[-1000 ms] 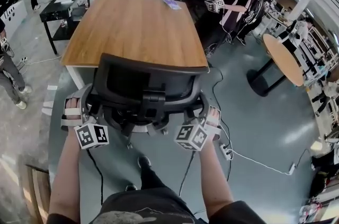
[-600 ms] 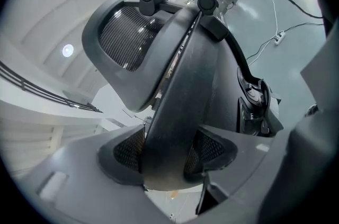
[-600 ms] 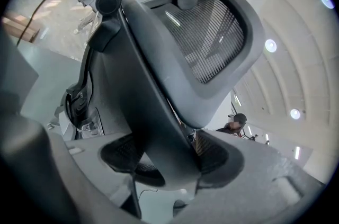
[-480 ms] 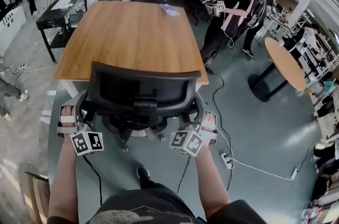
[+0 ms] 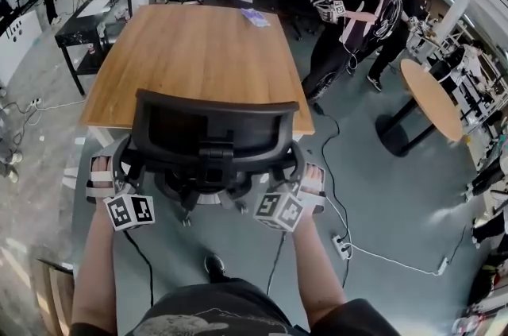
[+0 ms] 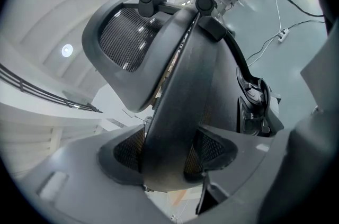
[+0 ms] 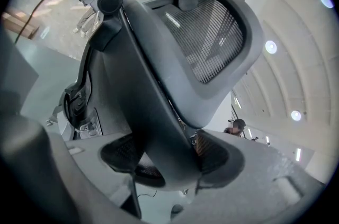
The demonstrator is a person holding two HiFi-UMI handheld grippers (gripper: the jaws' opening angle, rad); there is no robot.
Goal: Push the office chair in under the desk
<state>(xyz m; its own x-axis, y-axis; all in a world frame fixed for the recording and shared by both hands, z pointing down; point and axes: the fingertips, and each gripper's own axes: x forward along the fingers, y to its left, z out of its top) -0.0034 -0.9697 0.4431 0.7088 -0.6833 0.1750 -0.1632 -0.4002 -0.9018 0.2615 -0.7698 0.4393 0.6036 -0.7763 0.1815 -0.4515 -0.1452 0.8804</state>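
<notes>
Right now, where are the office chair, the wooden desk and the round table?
office chair (image 5: 210,128): head view, black backrest.
wooden desk (image 5: 198,48): head view, bare top.
round table (image 5: 429,96): head view, wooden top.

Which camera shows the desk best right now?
The head view: the wooden desk shows nearly its whole top, just beyond the backrest of the office chair. Both gripper views are filled by the chair's frame and mesh back; I can't make out the desk there.

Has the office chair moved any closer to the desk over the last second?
Yes. The office chair has moved forward, toward the desk: it now overlaps more of the desk's near edge than a second ago.
</notes>
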